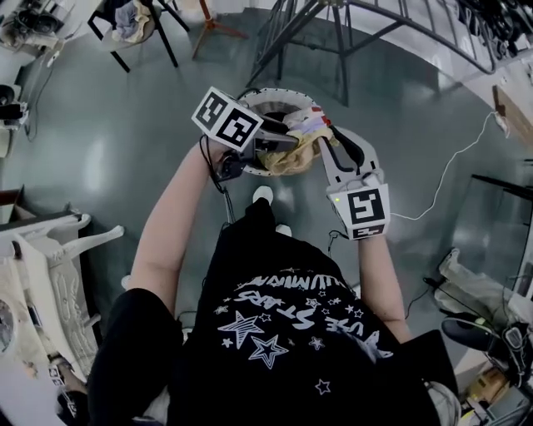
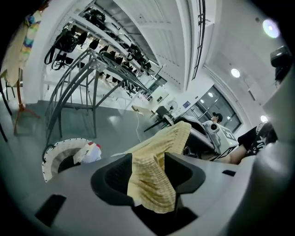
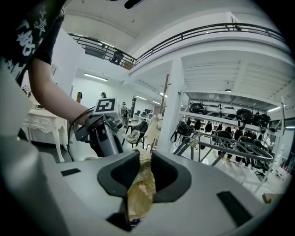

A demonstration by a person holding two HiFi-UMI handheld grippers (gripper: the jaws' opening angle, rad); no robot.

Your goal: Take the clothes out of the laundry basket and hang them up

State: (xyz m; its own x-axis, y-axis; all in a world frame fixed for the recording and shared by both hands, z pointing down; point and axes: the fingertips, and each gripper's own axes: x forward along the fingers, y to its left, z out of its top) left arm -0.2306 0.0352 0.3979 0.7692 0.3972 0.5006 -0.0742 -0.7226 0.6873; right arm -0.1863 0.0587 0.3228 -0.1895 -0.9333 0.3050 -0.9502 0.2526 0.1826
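A yellow garment (image 1: 293,158) is stretched between my two grippers above the round white laundry basket (image 1: 275,96). My left gripper (image 1: 281,143) has its jaws wide, and the cloth (image 2: 154,179) lies loosely across the gap and drapes over the base. My right gripper (image 1: 323,137) is shut on a bunched fold of the same garment (image 3: 140,193), pinched thin between its jaws. In the left gripper view the basket (image 2: 57,154) sits low at the left with a white and red garment (image 2: 90,152) in it. The right gripper (image 2: 221,136) shows beyond the cloth.
A grey metal clothes rack (image 1: 350,33) stands just beyond the basket, with hangers on its rail (image 2: 106,55). A dark chair (image 1: 133,25) and a wooden stand (image 1: 208,25) are at the far left. White carved furniture (image 1: 42,274) is at my left; a white cable (image 1: 450,166) runs across the floor.
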